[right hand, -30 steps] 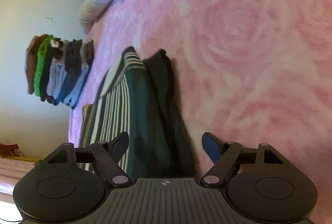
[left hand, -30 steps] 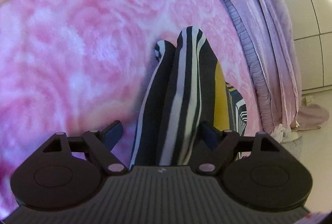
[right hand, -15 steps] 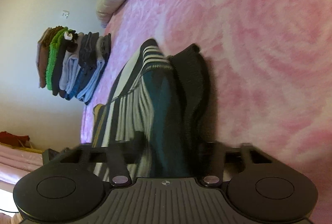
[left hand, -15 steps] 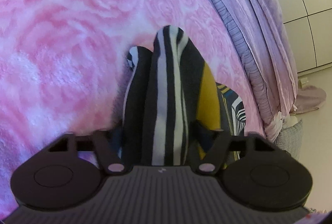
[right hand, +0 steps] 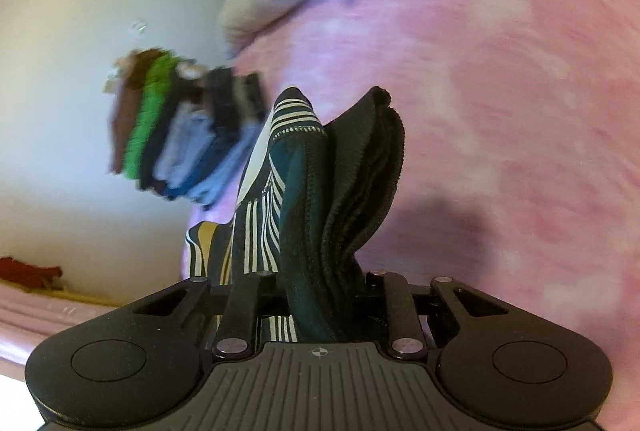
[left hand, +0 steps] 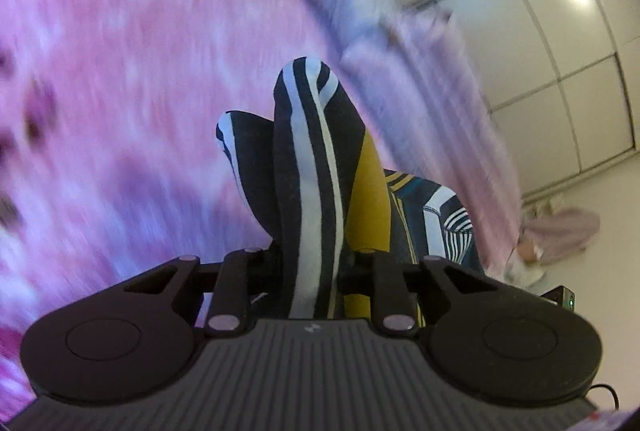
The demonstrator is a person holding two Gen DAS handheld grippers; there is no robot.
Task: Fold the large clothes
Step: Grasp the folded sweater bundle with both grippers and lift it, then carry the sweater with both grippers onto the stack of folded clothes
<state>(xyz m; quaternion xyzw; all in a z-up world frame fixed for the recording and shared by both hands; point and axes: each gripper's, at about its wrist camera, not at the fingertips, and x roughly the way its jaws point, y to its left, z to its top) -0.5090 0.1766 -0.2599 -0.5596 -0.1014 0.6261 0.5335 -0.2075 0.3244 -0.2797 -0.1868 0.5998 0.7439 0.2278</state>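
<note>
**Striped garment gripped at two points and raised off the bed**

Since the earlier frames, both sets of jaws have been drawn in from wide apart onto bunched cloth, and the pink bedspread has dropped away beneath both cameras; the surroundings are now smeared by motion.

Left wrist view: The left gripper is seen with its jaws closing and already pinching a thick fold of the striped garment, black, white and mustard. The fold is held upright between the fingers and stands clear of the pink bedspread. The pads themselves are hidden by the cloth. More of the garment trails down to the right, partly cut off by the gripper body. The lilac quilt marks the bed's far edge, with the white wardrobe and bare floor beyond. A dark shape at the top edge is too blurred to be identified.

Right wrist view: The right gripper is likewise seen closing, its jaws clamped on a bunch of the striped garment, here teal, striped and black-edged. The fingertips are buried in fabric. Open bedspread lies to the right. A stack of folded clothes, blurred, is seen at the left against the wall, near a pillow.
</note>
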